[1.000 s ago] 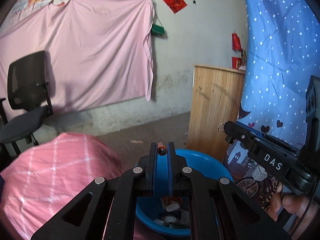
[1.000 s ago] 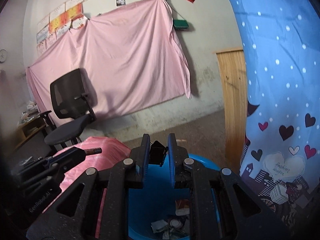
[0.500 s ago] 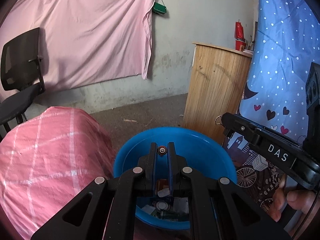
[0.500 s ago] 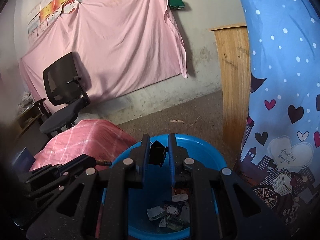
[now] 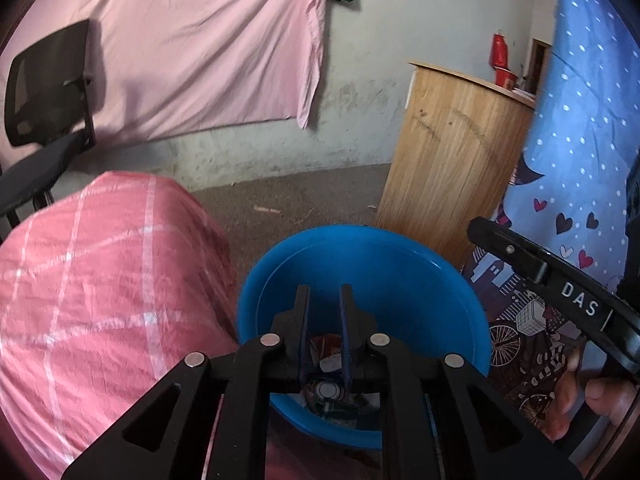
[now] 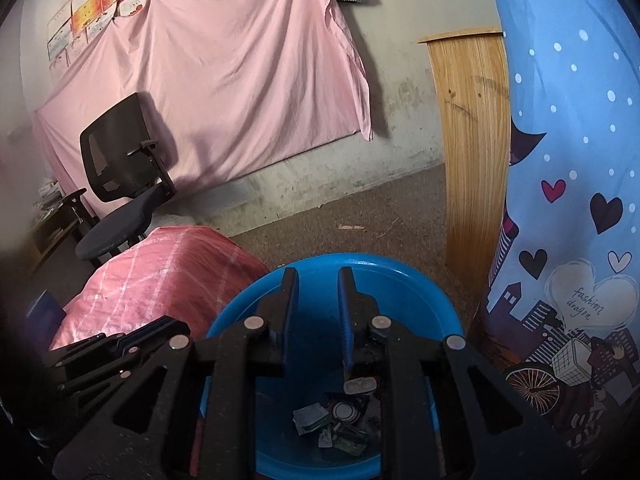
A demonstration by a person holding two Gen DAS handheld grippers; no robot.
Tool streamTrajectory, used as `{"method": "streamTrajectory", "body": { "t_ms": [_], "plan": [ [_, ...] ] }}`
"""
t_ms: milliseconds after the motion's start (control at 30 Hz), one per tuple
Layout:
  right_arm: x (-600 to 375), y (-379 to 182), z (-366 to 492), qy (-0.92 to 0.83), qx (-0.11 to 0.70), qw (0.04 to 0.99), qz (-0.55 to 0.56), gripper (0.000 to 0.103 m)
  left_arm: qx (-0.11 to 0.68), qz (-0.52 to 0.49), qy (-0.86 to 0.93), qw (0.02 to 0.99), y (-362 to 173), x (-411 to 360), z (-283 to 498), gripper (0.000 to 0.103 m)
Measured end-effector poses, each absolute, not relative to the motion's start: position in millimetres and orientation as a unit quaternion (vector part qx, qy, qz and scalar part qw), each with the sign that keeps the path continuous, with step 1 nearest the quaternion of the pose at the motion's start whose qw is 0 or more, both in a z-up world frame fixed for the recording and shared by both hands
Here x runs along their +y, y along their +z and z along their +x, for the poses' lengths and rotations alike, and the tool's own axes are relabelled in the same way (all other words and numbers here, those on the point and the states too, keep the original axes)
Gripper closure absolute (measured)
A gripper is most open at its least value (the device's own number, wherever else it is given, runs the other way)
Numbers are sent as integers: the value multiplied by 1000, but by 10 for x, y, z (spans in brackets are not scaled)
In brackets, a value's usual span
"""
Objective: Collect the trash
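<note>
Left claw: The left gripper (image 5: 323,292) sits low in the middle of the left view, over the blue bowl (image 5: 400,256). Its two fingers are a little apart and nothing is between them.

Right claw: The right gripper (image 6: 317,278) is low in the middle of the right view, over the same bowl. Its fingers stand apart with nothing in them.

Where the trash is: The trash (image 6: 340,416) lies in a small heap at the bottom of the bowl, near the lower middle of the right view. It looks like scraps of paper, a round lid and small wrappers.

What is done: I think some trash has been put in, because a pile is in the bowl and both claws are empty.

What is left: I cannot tell if more trash waits somewhere, as no loose bits show near the claws. A thin scrap (image 5: 267,210) lies on the floor past the bowl, and it might be trash too.

The surface: The bowl sits beside a pink checked cloth (image 5: 100,280) at the left.

The room: A big pink sheet (image 6: 224,92) hangs on the wall at the upper middle. A black chair (image 6: 120,176) stands at the left. A wooden cabinet (image 5: 452,160) and a blue dotted curtain (image 6: 568,120) are at the right. The floor is rough and brown.
</note>
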State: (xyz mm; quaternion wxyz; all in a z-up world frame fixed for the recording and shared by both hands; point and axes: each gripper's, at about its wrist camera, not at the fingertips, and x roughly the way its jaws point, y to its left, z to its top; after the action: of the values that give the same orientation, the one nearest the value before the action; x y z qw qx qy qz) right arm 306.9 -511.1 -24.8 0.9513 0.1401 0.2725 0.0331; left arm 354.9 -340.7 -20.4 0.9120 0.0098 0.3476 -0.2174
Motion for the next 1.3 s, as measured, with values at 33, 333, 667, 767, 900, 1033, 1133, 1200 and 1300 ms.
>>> {"method": "streamTrajectory", "body": {
  "t_ms": [33,333,667,767,900,1033,1133,1200,1300],
  "plan": [
    [-5110,-251,3071,33,273,951,140,68,349,5,-215,912,-204,-3379,3559,87],
    [-5081,-230,3050,35,263,954,139,57,338,-29,-198,920,-73,-3110,3511,69],
    [-4860,102,2797,41,193,972,129,27,290,-55,-172,940,274,-2642,3226,42],
    [-4744,168,2654,36,173,978,115,14,264,-65,-158,949,398,-2445,3100,22],
    [-4582,256,2446,29,148,983,104,5,223,-77,-139,962,520,-2209,2894,4],
    [-4408,316,2201,29,135,986,98,0,201,-68,-128,969,604,-1973,2623,2],
    [-4253,339,1997,36,126,987,95,0,193,-61,-118,972,646,-1795,2407,2],
    [-4142,347,1876,40,123,988,88,0,185,-58,-111,975,673,-1669,2243,2],
    [-3957,352,1677,51,116,989,83,0,172,-52,-100,979,686,-1501,1986,2]
  ]
}}
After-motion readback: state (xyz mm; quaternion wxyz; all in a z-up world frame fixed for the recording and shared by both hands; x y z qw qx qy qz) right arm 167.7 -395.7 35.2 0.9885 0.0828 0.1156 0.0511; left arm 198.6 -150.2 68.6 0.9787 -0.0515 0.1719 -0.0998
